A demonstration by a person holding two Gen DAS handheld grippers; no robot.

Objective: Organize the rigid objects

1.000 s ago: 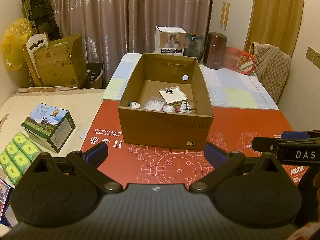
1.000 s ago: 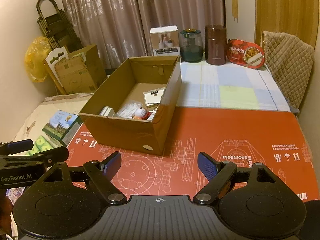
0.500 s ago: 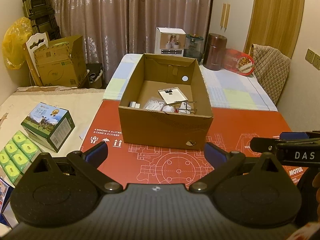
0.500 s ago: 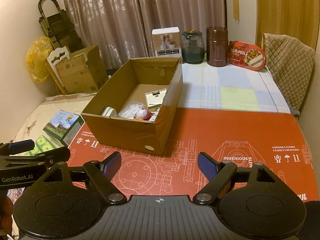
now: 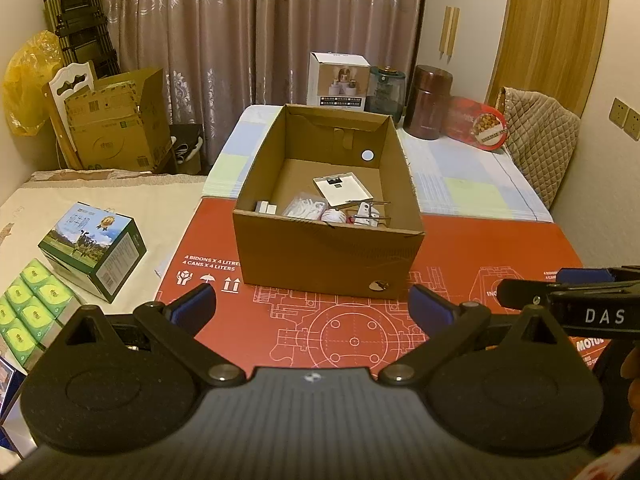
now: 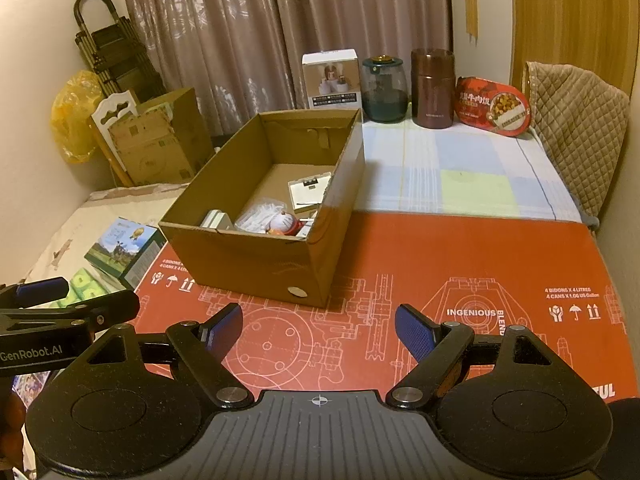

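Observation:
An open cardboard box (image 5: 320,256) (image 6: 256,256) stands on a red printed sheet (image 5: 480,248) (image 6: 460,264). Inside it lie a white flat card (image 5: 340,189) (image 6: 306,194), a clear bag of white pieces (image 5: 304,208) (image 6: 260,216), a small round red-and-white toy (image 5: 333,216) (image 6: 282,224), a metal clip (image 5: 370,212) and a small white block (image 5: 266,208) (image 6: 216,220). My left gripper (image 5: 314,306) is open, hovering in front of the box with nothing between its fingers. My right gripper (image 6: 318,330) is open too, over the red sheet just right of the box's near corner. Each gripper's side shows in the other's view.
A green milk carton (image 5: 94,246) and a pack of green tissue packets (image 5: 28,308) lie to the left. A white box (image 6: 332,80), a dark glass jar (image 6: 384,88), a brown canister (image 6: 434,88) and a red food tub (image 6: 494,106) line the far end. A quilted chair back (image 6: 576,120) stands at right.

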